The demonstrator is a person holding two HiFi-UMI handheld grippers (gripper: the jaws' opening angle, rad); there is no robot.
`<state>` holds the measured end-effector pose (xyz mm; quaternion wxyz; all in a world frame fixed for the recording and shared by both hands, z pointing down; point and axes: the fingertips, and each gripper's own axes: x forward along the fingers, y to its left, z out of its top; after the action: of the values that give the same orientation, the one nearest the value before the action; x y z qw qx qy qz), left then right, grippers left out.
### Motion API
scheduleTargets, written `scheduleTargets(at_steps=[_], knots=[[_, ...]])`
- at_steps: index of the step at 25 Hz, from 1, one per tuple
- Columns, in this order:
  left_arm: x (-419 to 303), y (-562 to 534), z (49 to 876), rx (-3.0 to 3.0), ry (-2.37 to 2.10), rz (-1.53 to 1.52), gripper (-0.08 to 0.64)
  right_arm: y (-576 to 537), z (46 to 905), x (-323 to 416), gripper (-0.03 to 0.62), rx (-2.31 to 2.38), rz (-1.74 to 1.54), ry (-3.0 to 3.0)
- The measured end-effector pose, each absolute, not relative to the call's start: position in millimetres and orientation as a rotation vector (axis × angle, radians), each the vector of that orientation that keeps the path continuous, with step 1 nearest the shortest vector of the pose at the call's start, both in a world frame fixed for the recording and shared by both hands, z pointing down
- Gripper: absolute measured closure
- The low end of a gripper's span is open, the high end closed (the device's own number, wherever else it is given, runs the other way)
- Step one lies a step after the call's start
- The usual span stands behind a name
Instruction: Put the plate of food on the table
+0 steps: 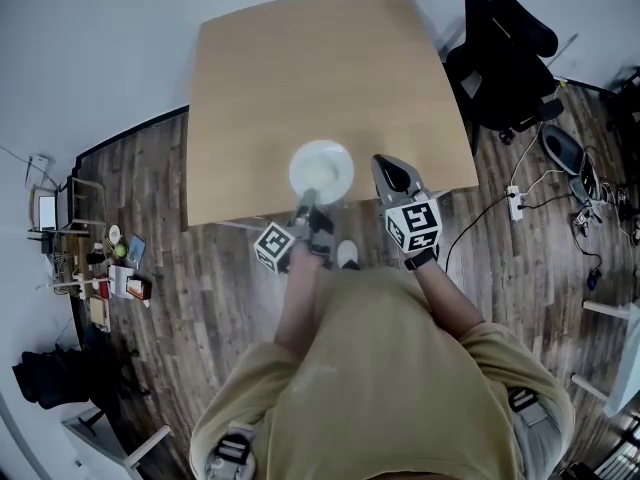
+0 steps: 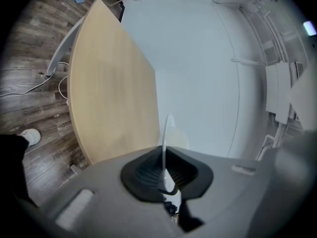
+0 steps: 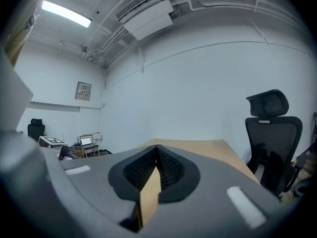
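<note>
Where the tabletop (image 1: 300, 78) has its near edge, a white plate (image 1: 321, 172) lies over it, its near rim clamped in the left tongs (image 1: 306, 204); whether it touches the wood is unclear; its contents cannot be made out; the right tongs (image 3: 156, 155), pressed together on nothing, hover just right of the plate.

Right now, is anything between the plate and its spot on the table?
Nothing visible. The table top is bare; the left gripper holds the plate by its rim over the near edge. The right gripper sits shut beside the plate, not under it.
</note>
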<state>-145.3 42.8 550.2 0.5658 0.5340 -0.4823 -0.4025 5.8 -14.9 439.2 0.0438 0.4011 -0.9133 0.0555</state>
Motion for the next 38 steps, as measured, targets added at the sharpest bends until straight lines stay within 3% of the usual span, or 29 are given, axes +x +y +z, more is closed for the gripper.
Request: scheduleTargets(at_steps=[12, 25, 38], knots=[[-194, -30, 597, 1.297, -1.139, -0.828, 0.552, -83, 496, -36, 0.588, 1.195, 0.264, -2.693], [-215, -183, 619, 1.283, -1.179, -0.773, 0.543, -234, 532, -78, 0.588, 1.145, 0.402, -2.694], [-214, -299, 680, 1.210, -1.188, -0.750, 0.551, -345, 577, -66, 0.588, 1.238, 0.499, -2.602]])
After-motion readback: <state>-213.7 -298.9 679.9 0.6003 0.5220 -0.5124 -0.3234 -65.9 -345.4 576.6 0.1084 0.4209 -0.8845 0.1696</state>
